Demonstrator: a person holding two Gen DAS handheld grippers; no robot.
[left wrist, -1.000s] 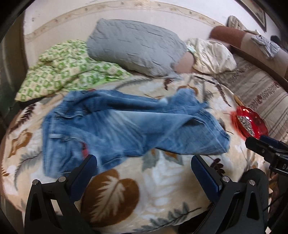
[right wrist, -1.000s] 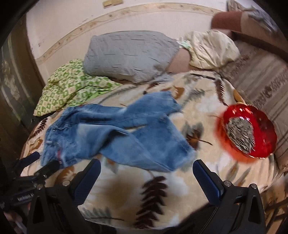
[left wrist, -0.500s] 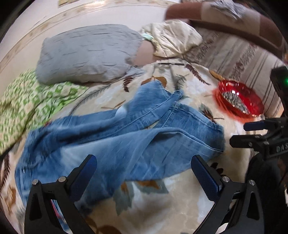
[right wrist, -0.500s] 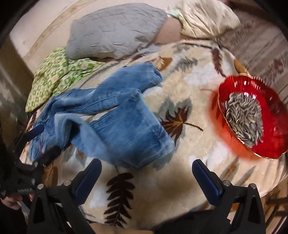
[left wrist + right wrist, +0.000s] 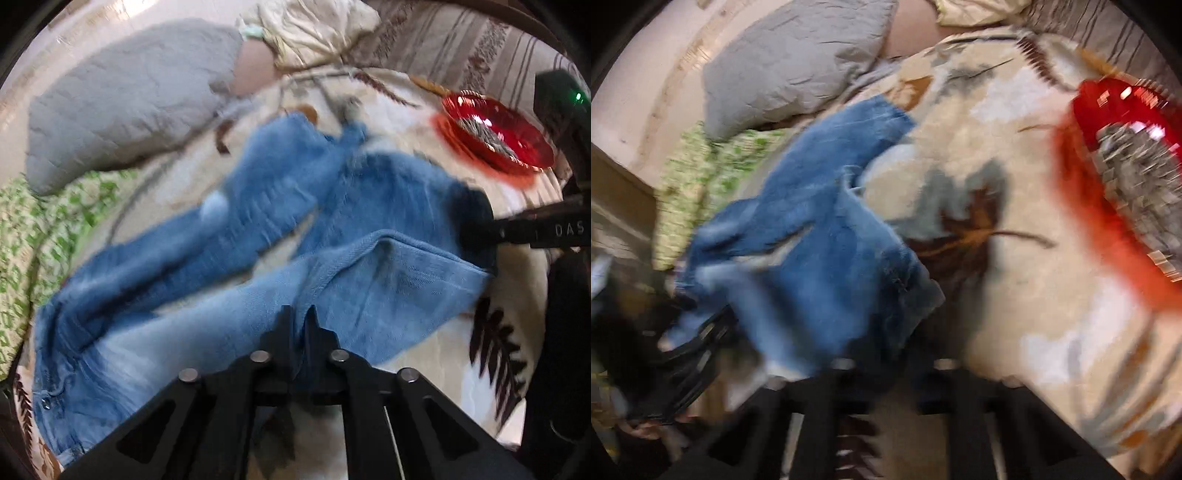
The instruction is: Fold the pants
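Observation:
Blue jeans (image 5: 258, 236) lie crumpled on a leaf-patterned blanket (image 5: 424, 122), waistband at the lower left, legs toward the right. My left gripper (image 5: 301, 317) is shut on the near edge of a jeans leg. My right gripper (image 5: 890, 354) is shut on the hem end of the jeans (image 5: 827, 258); it also shows in the left wrist view (image 5: 476, 225), pinching the leg end at the right. The right wrist view is motion-blurred.
A red bowl of sunflower seeds (image 5: 498, 136) sits on the blanket at the right, also in the right wrist view (image 5: 1126, 147). A grey pillow (image 5: 129, 103), a cream pillow (image 5: 314, 26) and a green patterned cloth (image 5: 33, 229) lie behind the jeans.
Both grippers moved down onto the jeans and closed, the left on a leg's near edge, the right on the leg end. The cloth is lifted and bunched.

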